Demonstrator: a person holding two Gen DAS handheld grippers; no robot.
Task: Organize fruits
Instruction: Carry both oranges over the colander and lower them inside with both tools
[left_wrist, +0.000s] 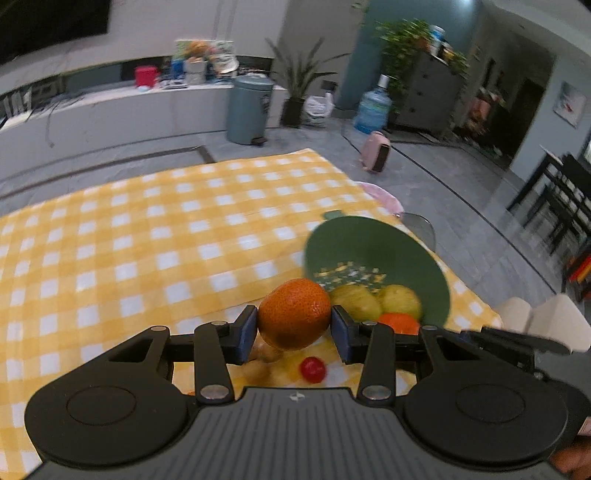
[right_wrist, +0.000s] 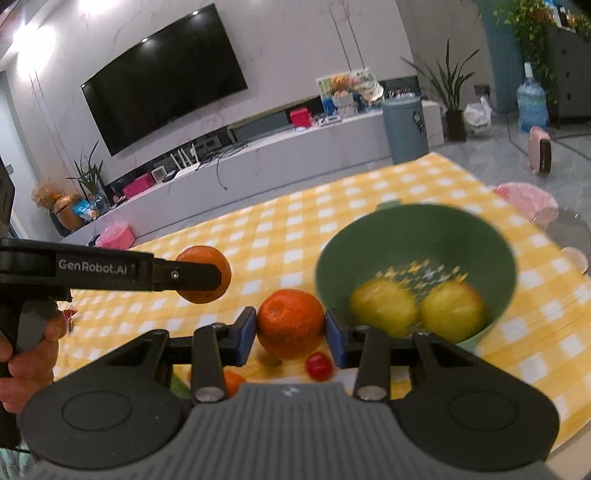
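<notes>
My left gripper (left_wrist: 294, 328) is shut on an orange mandarin (left_wrist: 293, 318), held above the yellow checked cloth (left_wrist: 147, 236) just left of the green colander bowl (left_wrist: 373, 247). My right gripper (right_wrist: 290, 330) is shut on a second mandarin (right_wrist: 290, 323), also held above the cloth left of the bowl (right_wrist: 413, 236). The bowl holds two yellow-green apples (right_wrist: 382, 306) (right_wrist: 452, 310). The left gripper with its mandarin (right_wrist: 203, 274) shows in the right wrist view at the left. In the left wrist view the right gripper's mandarin (left_wrist: 400, 322) peeks out in front of the bowl.
A red cherry tomato (left_wrist: 313, 369) and small brownish fruits (left_wrist: 267, 352) lie on the cloth under the grippers. Another mandarin (right_wrist: 232, 382) and something green lie near the front edge. A pink plate (right_wrist: 526, 197) and a clear glass dish (right_wrist: 569, 225) stand beyond the bowl at the right.
</notes>
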